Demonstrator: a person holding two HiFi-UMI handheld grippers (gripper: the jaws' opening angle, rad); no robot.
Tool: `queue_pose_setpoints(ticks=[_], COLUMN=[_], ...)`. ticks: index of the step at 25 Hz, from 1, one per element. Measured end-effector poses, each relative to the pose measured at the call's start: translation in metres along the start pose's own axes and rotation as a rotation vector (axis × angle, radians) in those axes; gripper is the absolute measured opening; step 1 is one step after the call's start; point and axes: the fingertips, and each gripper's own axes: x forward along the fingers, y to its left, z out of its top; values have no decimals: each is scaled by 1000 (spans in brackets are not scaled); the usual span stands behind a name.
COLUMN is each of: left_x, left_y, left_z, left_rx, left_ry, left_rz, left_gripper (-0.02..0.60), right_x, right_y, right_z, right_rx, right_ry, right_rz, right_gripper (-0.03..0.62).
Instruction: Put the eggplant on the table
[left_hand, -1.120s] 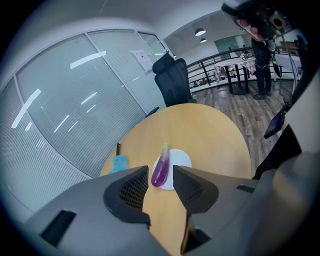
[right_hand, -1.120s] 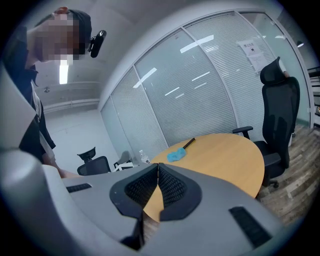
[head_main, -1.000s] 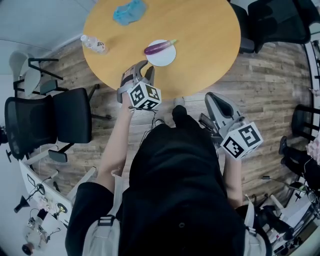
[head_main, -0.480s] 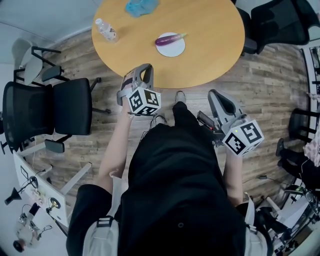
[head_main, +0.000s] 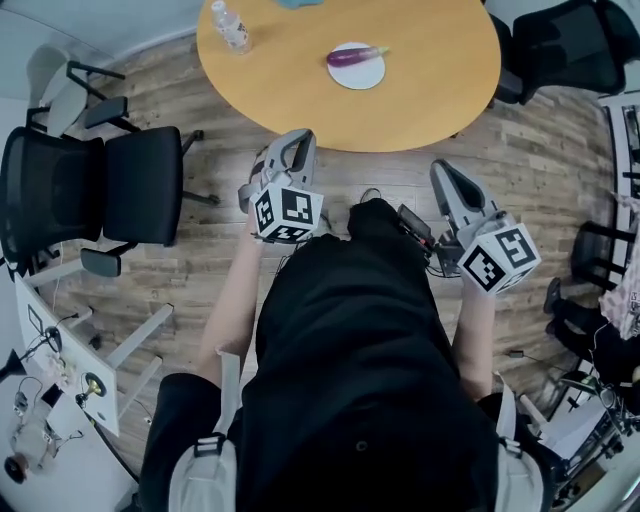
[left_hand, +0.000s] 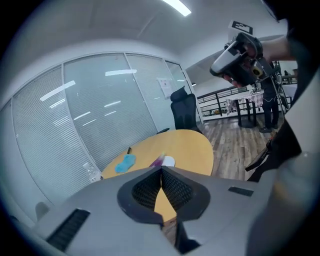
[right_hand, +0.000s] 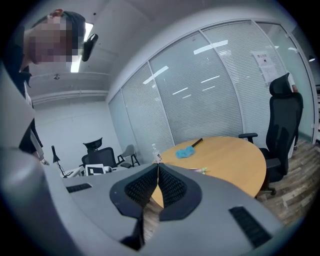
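The wood-plank floor (head_main: 560, 180) spreads beneath me, and a glass wall with blinds (left_hand: 100, 115) closes the room behind the furniture; the round wooden table (head_main: 300, 70) stands ahead of me, its top mostly bare; one black office chair (head_main: 140, 195) sits off to my left and another (head_main: 570, 45) at the table's far right edge; I hold my left gripper (head_main: 298, 138) over the floor just short of the table's near rim, jaws clenched together with nothing between them; my right gripper (head_main: 445, 170) hangs farther back, likewise clenched on nothing; a blue cloth (left_hand: 125, 162) lies at the far side of the tabletop; a white plate (head_main: 357, 72) rests toward the middle; a water bottle (head_main: 231, 25) stands near the left rim; the eggplant (head_main: 355, 56) lies on that plate, well apart from both grippers.
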Motion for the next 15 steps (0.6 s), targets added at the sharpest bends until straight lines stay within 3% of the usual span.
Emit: queue_pose_setpoints(ticks=[8,15], left_x=[-19,-24], left_y=[-16,-59], left_z=[5,29], left_rx=[-164,-323], left_ry=[-6,0], left_rz=[27,-29], left_gripper=[15,12], right_x=[0,-26], right_y=[-13,-38], right_z=[12,7], right_rx=[-25,-29], right_ry=[-3,33], right_rz=[73,133], right_gripper=[17,17])
